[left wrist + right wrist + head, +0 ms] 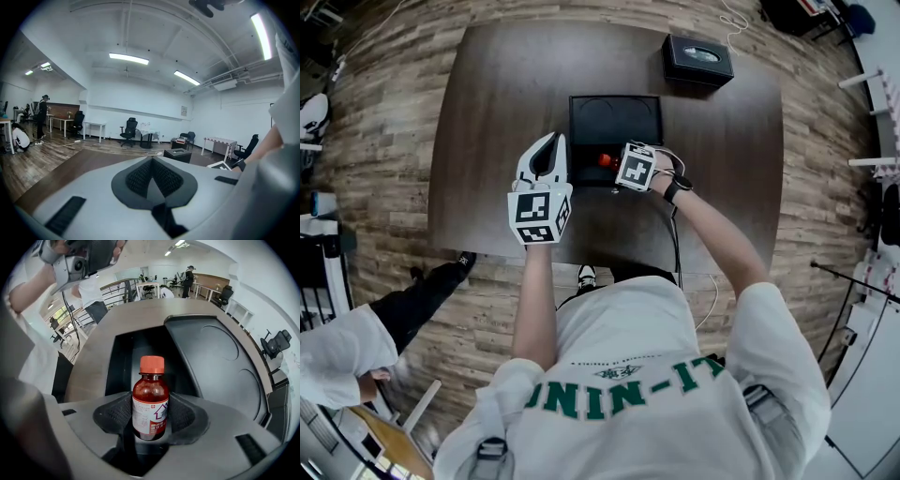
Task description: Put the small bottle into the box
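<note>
Well, the small bottle (150,401) sits pinched between my right gripper's (150,422) pads, orange cap pointing away from the jaws, the black box (140,350) just beyond. It is brown glass with a white label: a purple house outline and Chinese print I cannot read. Only this gripper's view shows the label; the head view gives just the cap, plus green LI-NIN lettering upside down on the shirt (628,394). My left gripper (152,164), beside the right, has its jaws pressed together on nothing

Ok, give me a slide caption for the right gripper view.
Right gripper clamps a brown bottle with an orange cap, pointed down at the open black box on the table.
</note>
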The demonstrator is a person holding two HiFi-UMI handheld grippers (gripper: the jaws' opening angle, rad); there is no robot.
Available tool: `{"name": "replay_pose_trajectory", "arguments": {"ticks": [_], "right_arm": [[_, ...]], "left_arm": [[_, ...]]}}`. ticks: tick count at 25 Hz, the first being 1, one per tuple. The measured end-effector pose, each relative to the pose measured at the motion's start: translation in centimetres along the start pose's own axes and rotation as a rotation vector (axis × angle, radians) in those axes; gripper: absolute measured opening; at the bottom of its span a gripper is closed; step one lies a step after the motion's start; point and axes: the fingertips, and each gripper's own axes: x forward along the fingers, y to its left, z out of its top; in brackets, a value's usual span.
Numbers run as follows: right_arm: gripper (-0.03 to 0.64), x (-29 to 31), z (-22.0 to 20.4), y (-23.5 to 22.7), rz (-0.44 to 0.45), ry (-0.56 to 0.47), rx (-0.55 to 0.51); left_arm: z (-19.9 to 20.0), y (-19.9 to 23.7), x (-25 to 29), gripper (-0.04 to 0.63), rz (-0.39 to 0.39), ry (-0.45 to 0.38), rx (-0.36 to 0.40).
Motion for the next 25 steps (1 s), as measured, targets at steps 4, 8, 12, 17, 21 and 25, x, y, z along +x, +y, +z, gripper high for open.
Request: {"name": "replay_pose_trajectory", "arguments": {"ticks": [4, 8, 12, 17, 21, 25], "right_arm": [[0.236, 0.9, -0.1, 0.6, 0.026, 0.04, -0.037], [0.236, 1.4, -0.4, 0.9, 0.042, 0.076, -0.046], [0.239, 1.5, -0.4, 0.9, 0.04, 0.062, -0.029], [0.252, 1.5, -0.4, 0.6, 0.01, 0.025, -0.005], [0.291, 0.4, -0.1, 0.5, -0.034, -0.019, 0.014], [0.299, -1.3, 0.2, 0.5, -0.073, -0.086, 0.06]], "left_arm": [[-0.1, 0.5, -0.4, 0.012, 0.009, -0.001, -0.005], [0.1, 0.8, -0.8, 0.012, 0.018, -0.005, -0.005], [0.0, 0.9, -1.3, 0.012, 0.023, -0.005, -0.006], [-0.1, 0.7, -1.6, 0.012, 0.019, -0.003, -0.005], [0.2, 0.5, -1.8, 0.012, 0.015, -0.009, -0.004], [0.4, 0.2, -2.3, 0.012, 0.009, -0.012, -0.006]]}}
